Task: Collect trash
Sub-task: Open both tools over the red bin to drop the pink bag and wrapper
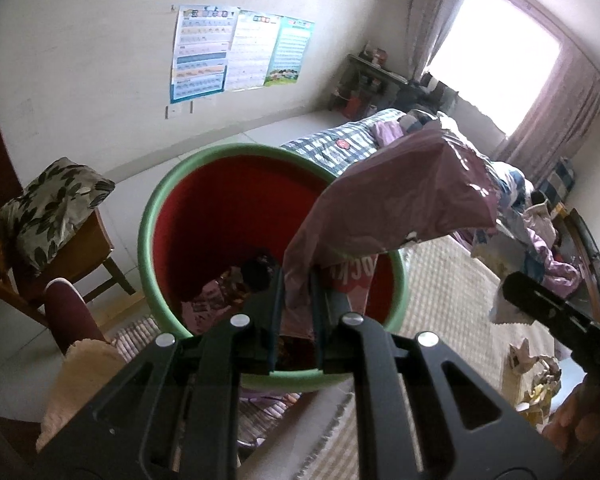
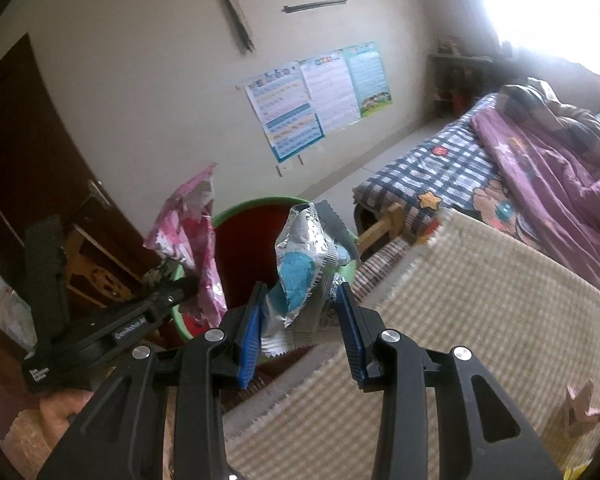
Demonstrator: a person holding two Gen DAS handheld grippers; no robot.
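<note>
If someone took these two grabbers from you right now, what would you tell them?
Left gripper: shut on a pink wrapper, held over the bin.
Right gripper: shut on a crumpled silver-and-blue wrapper, in front of the bin's rim.
Done: some wrappers already lie inside the bin.
Left: drop both wrappers in, then probably fetch the scraps still lying on the mat.

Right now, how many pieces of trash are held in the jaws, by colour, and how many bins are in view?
Pink wrapper, in the left gripper: 1
Silver and blue wrapper, in the right gripper: 1
Green bin with red inside: 1
Total: 3 things, 2 held wrappers and 1 bin. More wrappers lie inside the bin, too jumbled to count.
</note>
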